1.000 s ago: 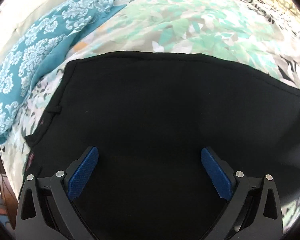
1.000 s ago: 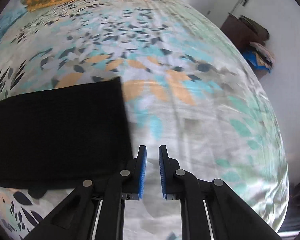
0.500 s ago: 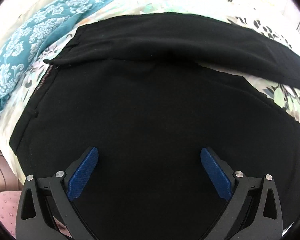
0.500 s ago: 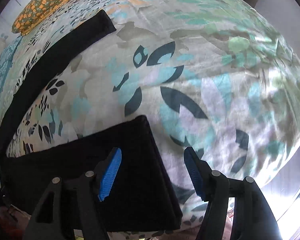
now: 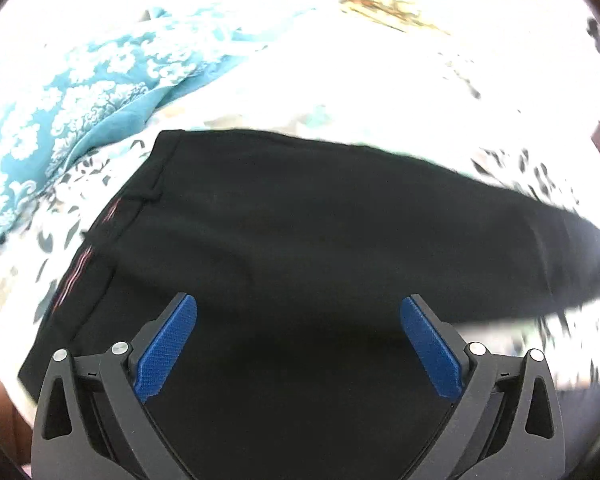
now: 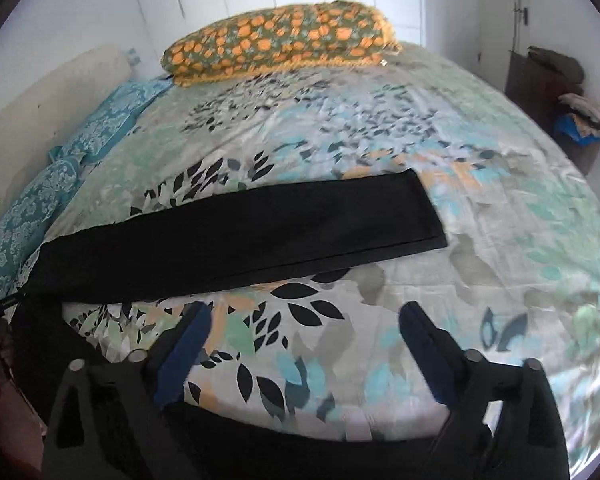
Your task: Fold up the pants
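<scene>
Both pairs of fingers stood spread wide and held nothing. We saw the left gripper (image 5: 298, 344) poised over the black pants (image 5: 300, 220), its blue pads (image 5: 166, 346) angled outward with dark cloth filling the gap between them. Whether the pads touched the cloth we could not tell. Our right gripper (image 6: 302, 354) hung above the floral bedsheet (image 6: 480, 260), its fingers (image 6: 184, 354) apart over bare printed fabric, with a dark strip of cloth running along the bottom of that view just behind the fingertips.

We found the pants lying on the bed. In the left wrist view the waistband end sat toward the left, with a belt loop and a thin striped trim along its edge (the trim looked pinkish), and the cloth narrowed away to the right, where it blurred. In the right wrist view one pant leg (image 6: 240, 236) stretched flat across the sheet, its hemmed cuff squared off to the right and its other end running left toward the bed's edge.

Beyond the leg we saw open sheet reaching up to an orange-patterned pillow (image 6: 280, 42) at the headboard end. A teal patterned cloth (image 6: 80, 140) lay along the left side by the wall. Far right, a dark cabinet (image 6: 548, 92) held piled clothes.
</scene>
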Motion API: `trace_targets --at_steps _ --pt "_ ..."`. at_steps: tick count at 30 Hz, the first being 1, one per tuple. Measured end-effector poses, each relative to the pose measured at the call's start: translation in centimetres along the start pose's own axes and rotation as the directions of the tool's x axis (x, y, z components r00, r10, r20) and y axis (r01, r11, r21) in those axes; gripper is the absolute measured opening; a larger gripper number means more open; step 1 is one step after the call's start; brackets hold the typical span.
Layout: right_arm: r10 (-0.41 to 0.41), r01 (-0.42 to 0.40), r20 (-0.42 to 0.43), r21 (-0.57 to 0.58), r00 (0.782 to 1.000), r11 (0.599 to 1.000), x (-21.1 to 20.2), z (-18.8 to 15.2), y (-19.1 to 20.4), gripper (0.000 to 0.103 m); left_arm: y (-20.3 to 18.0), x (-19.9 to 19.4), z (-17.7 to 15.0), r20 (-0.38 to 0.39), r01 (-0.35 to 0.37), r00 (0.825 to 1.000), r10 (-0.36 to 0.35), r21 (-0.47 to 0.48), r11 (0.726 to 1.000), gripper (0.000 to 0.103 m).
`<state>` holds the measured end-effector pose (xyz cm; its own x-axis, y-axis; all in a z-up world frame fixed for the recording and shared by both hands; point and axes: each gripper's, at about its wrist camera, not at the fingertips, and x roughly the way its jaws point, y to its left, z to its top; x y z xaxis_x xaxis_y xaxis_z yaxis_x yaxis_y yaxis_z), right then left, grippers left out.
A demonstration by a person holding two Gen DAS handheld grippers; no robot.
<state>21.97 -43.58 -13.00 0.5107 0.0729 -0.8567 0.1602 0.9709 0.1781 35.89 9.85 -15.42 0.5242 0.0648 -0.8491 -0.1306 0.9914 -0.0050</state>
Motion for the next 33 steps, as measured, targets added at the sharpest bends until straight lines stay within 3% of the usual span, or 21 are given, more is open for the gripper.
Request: trace_targets --at_steps 1,3,5,10,15,16,17,18,19,23,25,27,30,33 --pt "-0.016 0.016 -0.051 0.006 0.999 1.0 1.5 0.9 -0.7 0.095 0.4 1.4 0.5 -0.016 -0.022 1.0 0.021 -0.02 1.0 0.102" --pt "-0.04 0.04 -0.02 0.032 0.999 0.999 2.8 3.6 -2.8 0.088 1.5 5.0 0.2 -0.059 -0.062 0.996 0.06 -0.04 0.997 0.103" --pt "-0.071 0.068 0.028 0.102 0.997 0.992 3.4 6.7 -5.9 0.088 1.7 5.5 -0.6 0.023 -0.059 0.998 0.059 -0.018 0.998 0.103" --pt "-0.118 0.117 -0.02 0.341 0.993 0.933 7.7 12.9 -14.2 0.088 1.5 5.7 -1.8 0.095 -0.107 0.99 0.106 0.005 0.994 0.102" --pt "-0.174 0.198 -0.109 0.267 0.979 0.943 12.9 16.3 -13.6 0.082 1.2 5.6 -2.4 0.119 -0.139 0.984 0.136 0.014 0.99 0.102" --pt "-0.179 0.207 -0.13 0.242 0.975 0.948 13.8 16.4 -13.4 0.064 1.3 5.6 -2.5 0.121 -0.141 0.983 0.138 0.014 0.99 0.102" --pt "-0.207 0.234 -0.14 0.213 0.968 0.949 14.4 16.5 -13.0 0.035 1.4 5.6 -2.6 0.124 -0.142 0.983 0.139 0.014 0.99 0.102" --pt "-0.266 0.282 -0.112 0.178 0.958 0.943 13.8 16.4 -12.1 0.027 1.5 5.6 -2.6 0.125 -0.143 0.982 0.141 0.014 0.99 0.102" --pt "-0.274 0.282 -0.073 0.161 0.959 0.946 13.3 16.1 -11.6 0.007 1.4 5.4 -2.9 0.127 -0.144 0.982 0.142 0.014 0.989 0.102" --pt "-0.179 0.178 0.114 0.022 0.977 0.984 5.8 12.1 -6.9 0.005 1.4 5.4 -2.8 0.13 -0.146 0.981 0.143 0.014 0.989 0.102" --pt "-0.149 0.161 0.181 -0.049 0.972 0.986 1.1 7.8 -4.2 0.005 1.4 5.4 -2.8 0.13 -0.147 0.981 0.144 0.015 0.989 0.102" --pt "-0.143 0.157 0.212 -0.048 0.967 0.986 -2.5 2.7 -2.7 0.004 1.4 5.4 -2.8 0.129 -0.151 0.981 0.147 0.017 0.988 0.102" --pt "-0.164 0.144 0.191 0.115 0.968 0.983 -5.9 -6.2 -3.6 0.003 1.2 5.3 -2.7 0.124 -0.165 0.979 0.161 0.025 0.986 0.102" --pt "-0.202 0.147 0.112 0.376 0.973 0.915 -6.9 -13.6 -6.1 0.003 0.9 5.2 -2.6 0.11 -0.185 0.977 0.181 0.037 0.982 0.102"
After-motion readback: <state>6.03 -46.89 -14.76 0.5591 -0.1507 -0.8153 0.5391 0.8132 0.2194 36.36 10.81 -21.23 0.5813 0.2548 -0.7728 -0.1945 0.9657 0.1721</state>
